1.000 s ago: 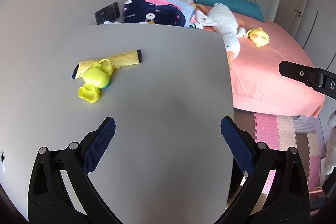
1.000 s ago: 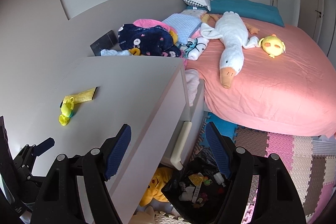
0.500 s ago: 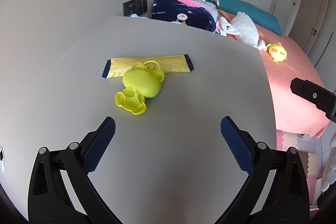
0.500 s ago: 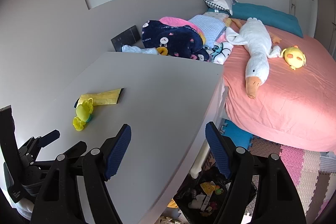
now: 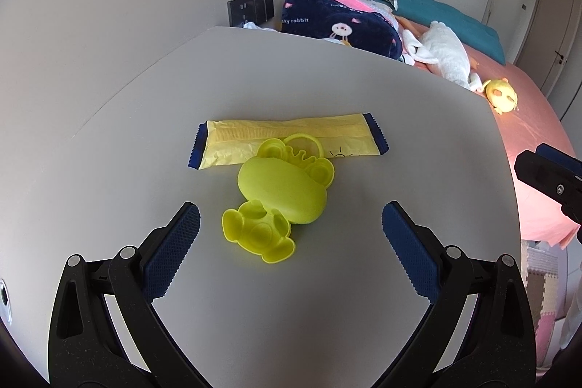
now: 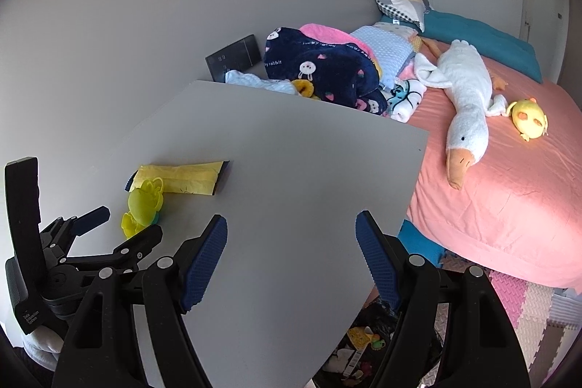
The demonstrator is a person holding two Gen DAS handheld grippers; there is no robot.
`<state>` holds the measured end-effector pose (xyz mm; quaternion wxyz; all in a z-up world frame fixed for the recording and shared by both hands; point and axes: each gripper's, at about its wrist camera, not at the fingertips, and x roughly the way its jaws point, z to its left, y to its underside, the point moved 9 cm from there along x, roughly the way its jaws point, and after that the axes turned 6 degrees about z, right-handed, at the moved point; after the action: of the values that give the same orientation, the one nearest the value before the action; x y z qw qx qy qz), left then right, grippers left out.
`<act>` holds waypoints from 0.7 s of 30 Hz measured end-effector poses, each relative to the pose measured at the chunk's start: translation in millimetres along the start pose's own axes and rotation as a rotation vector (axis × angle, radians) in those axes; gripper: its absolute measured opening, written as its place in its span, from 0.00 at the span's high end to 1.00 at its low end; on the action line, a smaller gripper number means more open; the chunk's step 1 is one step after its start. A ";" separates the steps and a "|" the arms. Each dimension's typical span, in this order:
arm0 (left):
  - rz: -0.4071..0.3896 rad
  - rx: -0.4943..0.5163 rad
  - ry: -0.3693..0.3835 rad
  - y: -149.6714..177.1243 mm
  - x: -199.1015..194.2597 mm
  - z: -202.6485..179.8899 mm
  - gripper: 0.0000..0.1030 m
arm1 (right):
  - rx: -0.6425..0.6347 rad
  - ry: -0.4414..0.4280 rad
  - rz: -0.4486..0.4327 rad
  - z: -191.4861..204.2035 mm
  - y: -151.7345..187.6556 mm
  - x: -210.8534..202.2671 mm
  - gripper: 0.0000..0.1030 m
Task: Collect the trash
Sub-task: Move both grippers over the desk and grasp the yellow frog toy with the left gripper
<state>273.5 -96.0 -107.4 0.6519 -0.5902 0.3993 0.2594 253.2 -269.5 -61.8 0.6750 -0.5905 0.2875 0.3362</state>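
Note:
A yellow wrapper with dark blue ends [image 5: 287, 140] lies flat on the grey table [image 5: 363, 104]. A lime-yellow frog-shaped plastic toy [image 5: 280, 195] lies on its near edge. My left gripper [image 5: 291, 228] is open, just short of the toy, one finger on each side. In the right wrist view the wrapper [image 6: 182, 177] and toy [image 6: 143, 206] lie at the left, with the left gripper [image 6: 120, 224] beside them. My right gripper [image 6: 291, 242] is open and empty above the table's near right part.
A pink bed [image 6: 509, 177] with a white goose plush [image 6: 462, 97], a yellow plush [image 6: 529, 119] and piled blankets [image 6: 320, 68] stands past the table. A dark bin with trash [image 6: 363, 344] sits on the floor below the table's right edge. Foam mats [image 6: 527, 308] cover the floor.
My left gripper has moved forward to the toy and wrapper, which now sit large between its open fingers. My right gripper has shifted left over the table. Both stayed open.

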 end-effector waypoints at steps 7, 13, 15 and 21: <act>0.028 0.031 -0.033 -7.5 17.7 5.2 0.08 | -0.028 0.000 0.003 10.5 -13.1 9.3 0.28; 0.065 0.032 -0.023 -6.5 28.3 11.5 0.19 | -0.106 -0.019 0.007 31.0 -24.9 24.7 0.28; 0.064 0.024 -0.008 -7.4 28.7 13.2 0.26 | -0.148 -0.008 0.002 37.1 -27.3 30.7 0.28; 0.046 -0.016 0.006 -5.9 22.2 25.4 0.47 | -0.208 -0.019 0.036 54.6 -30.7 49.0 0.28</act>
<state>295.8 -75.2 -122.9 0.6401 -0.5867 0.4124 0.2756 306.9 -212.2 -74.2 0.6066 -0.6490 0.2550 0.3819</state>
